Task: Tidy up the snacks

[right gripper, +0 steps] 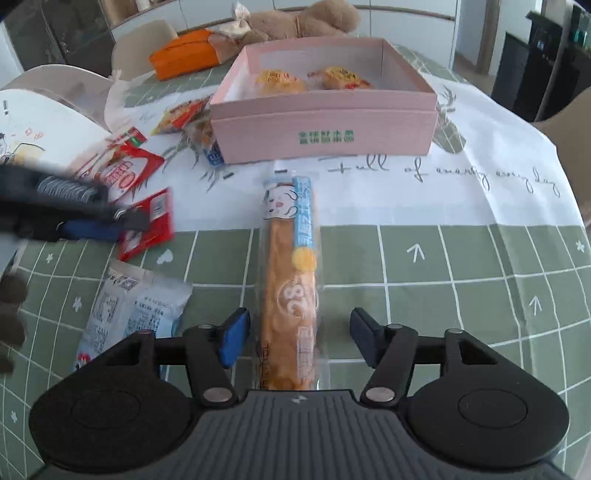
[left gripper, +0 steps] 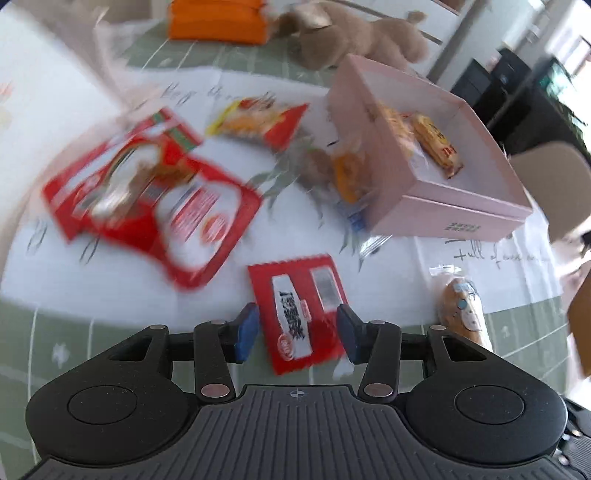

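Both grippers straddle snacks, gripping neither: left gripper (left gripper: 299,332) over the red packet (left gripper: 297,314), right gripper (right gripper: 295,339) over the bread stick (right gripper: 290,280) (frame centre). Next: close, carry to pink box (right gripper: 325,125), upper centre.

Two close downward wrist views, sharing pink box (left gripper: 424,192) (right gripper: 325,129).

Bright, soft daylight; heavy motion blur in left view, fisheye-bent edges.

Brown plush toy (right gripper: 295,22) lying beside orange pack (right gripper: 184,55) on green checked tablecloth (right gripper: 443,277); chair (right gripper: 144,40) standing behind.
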